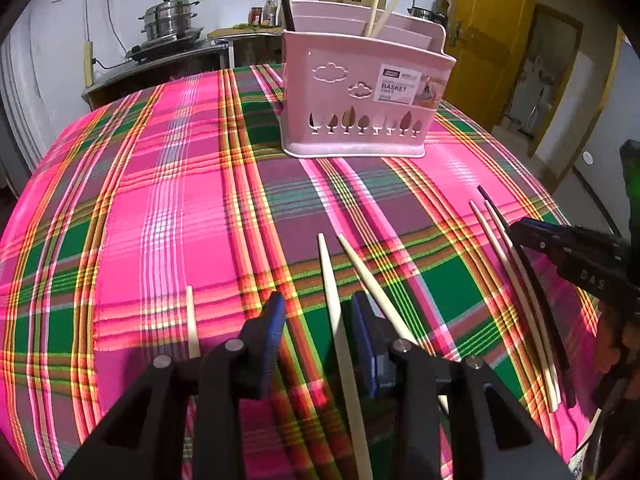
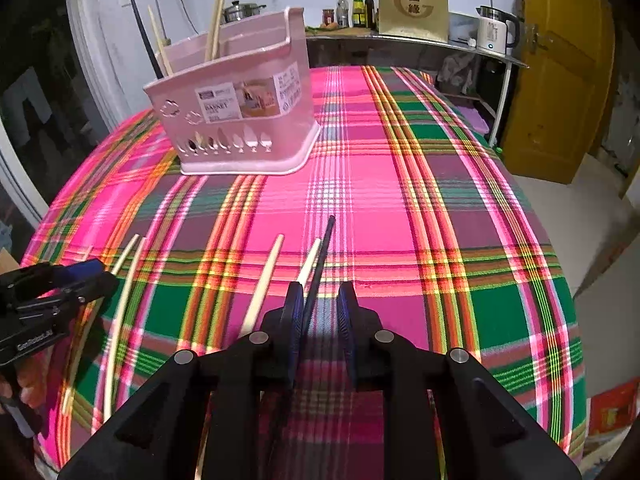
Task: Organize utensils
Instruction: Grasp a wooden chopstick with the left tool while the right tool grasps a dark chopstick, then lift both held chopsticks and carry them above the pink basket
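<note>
Left gripper [image 1: 318,320] hangs unclenched astride a pale chopstick [image 1: 334,308]; right gripper [image 2: 320,304], probably also released, straddles a dark chopstick [image 2: 320,264]. Centre each before squeezing.

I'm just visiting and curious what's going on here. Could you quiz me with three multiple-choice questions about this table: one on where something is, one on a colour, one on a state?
1. Where does the basket stand?
A. On the far part of the plaid tablecloth
B. On the floor
C. On the back counter

2. What colour is the basket?
A. Green
B. Pink
C. Yellow

3. How is the black chopstick by the right gripper?
A. Standing in the basket
B. Lifted in the air
C. Lying on the cloth, running between the gripper's fingers

Answers: 1 A, it sits on the cloth beyond the loose chopsticks. 2 B, its walls are pale pink. 3 C, it lies flat.
</note>
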The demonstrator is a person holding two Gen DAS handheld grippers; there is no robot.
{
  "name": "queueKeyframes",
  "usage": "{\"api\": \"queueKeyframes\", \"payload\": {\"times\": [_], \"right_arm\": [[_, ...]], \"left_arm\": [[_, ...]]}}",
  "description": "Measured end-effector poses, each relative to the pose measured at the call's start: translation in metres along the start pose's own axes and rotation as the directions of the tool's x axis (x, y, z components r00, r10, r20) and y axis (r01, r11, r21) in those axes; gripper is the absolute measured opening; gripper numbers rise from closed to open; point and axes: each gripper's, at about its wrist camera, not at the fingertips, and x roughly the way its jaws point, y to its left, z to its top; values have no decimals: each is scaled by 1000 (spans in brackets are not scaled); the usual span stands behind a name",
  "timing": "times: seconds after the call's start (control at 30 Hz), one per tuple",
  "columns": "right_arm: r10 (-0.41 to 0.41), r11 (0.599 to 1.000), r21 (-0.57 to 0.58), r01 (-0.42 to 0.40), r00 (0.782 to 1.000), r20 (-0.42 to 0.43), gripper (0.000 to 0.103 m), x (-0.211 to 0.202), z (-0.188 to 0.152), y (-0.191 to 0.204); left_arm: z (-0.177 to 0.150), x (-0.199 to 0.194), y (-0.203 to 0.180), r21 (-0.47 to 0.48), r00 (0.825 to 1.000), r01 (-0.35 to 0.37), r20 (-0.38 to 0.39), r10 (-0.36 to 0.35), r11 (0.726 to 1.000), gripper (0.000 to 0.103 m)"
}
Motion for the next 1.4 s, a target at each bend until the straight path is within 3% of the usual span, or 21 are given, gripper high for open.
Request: {"api": "queueKeyframes", "payload": {"times": [0.6,0.67,0.73,0.83,1.03,1.4], "right_arm": [[-68,997,-46,66,996,-50,19,18,22,-1],[-69,997,-45,66,996,-50,16,19,23,0],[-73,996,-55,71,996,-46,9,20,23,2],[-77,995,-62,74,996,-47,7,21,24,4],[-59,997,-50,57,997,-56,5,21,27,3],[44,999,-9,-43,996,76,4,-23,47,1]], "left_arm": [[11,10,-5,40,998,-53,-15,54,998,35],[11,10,-5,41,999,-53,-12,53,998,32],[11,10,-5,39,998,-56,-10,57,998,22],[13,11,-7,43,998,-56,-17,57,997,13],[17,11,-7,36,998,-39,-39,41,999,7],[42,-36,-1,13,997,17,71,-18,1000,7]]}}
